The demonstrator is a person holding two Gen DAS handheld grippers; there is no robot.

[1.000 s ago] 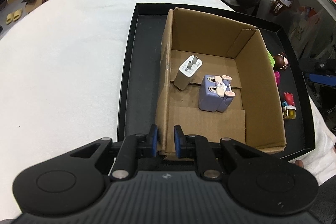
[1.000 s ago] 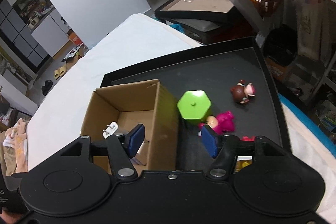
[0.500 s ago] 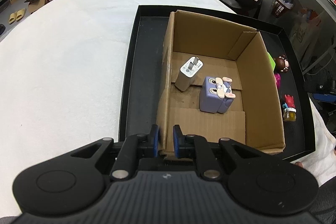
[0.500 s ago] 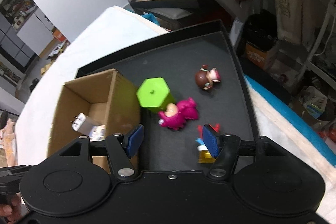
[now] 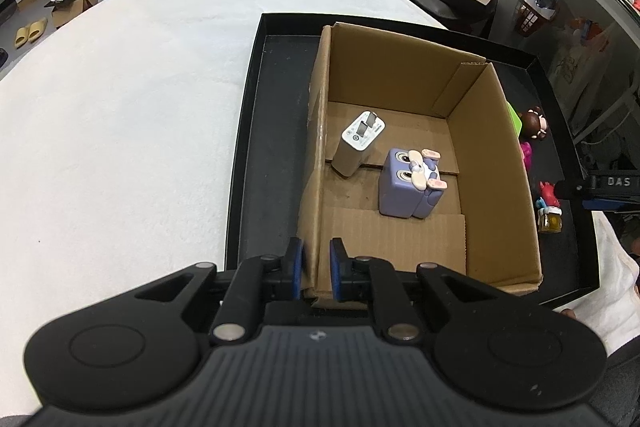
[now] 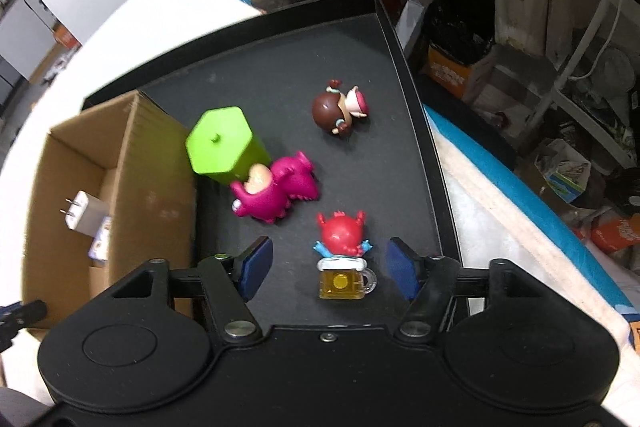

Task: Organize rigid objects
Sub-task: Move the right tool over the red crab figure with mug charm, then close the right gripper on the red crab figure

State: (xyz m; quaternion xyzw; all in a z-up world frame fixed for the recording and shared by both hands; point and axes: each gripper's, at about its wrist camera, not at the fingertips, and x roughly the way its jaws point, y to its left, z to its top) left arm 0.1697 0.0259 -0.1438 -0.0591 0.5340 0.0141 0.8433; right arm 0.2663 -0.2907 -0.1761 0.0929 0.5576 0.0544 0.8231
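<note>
while left tongs [image 5: 316,269] pinch cardboard box [image 5: 496,163] corner; right tongs [image 6: 328,269] spread above red figure [image 6: 342,235]

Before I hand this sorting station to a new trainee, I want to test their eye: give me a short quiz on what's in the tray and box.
1. True or false: the white charger lies inside the cardboard box.
2. Which toy sits between the open fingers of the right hand-held gripper?
A. green hexagonal block
B. red figure on a yellow mug
C. brown-haired doll
3. Fill in: the left hand-held gripper is clamped on the box's ____.

Key: 1 true; 2 B; 3 wall, at the near left corner.
</note>
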